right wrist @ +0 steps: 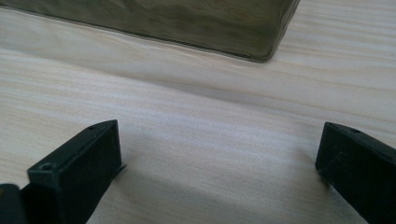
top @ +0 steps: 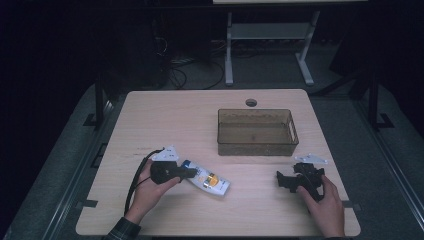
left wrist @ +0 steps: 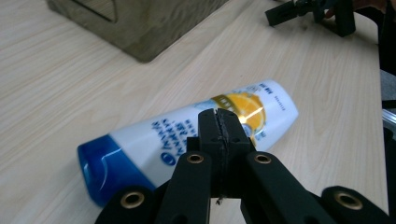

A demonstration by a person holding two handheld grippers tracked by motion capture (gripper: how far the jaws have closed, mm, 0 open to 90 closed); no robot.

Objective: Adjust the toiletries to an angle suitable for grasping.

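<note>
At the left of the high view, the left claw (top: 192,173) is held level above the bench (top: 170,115), pointing rightward at a white bottle (top: 210,181) with a blue cap. The bottle lies on its side on the bench, cap end nearest this claw, its body stretching away to the right. In the left gripper view the left claw (left wrist: 219,122) has its two jaws pressed flat together with nothing between them; the bottle (left wrist: 187,140) lies just beyond and beneath the tips, crossing the view from the blue cap at lower left to the orange-printed end at upper right. Whether the tips touch the bottle cannot be told.

Farther along, past the bottle, a brown see-through bin (top: 257,131) stands on the bench.

At the right, the right claw (top: 283,181) rests low by the bench, pointing leftward toward the bottle, well apart from it. In the right gripper view its jaws stand wide apart over bare wood, with the bin (right wrist: 187,23) ahead.
</note>
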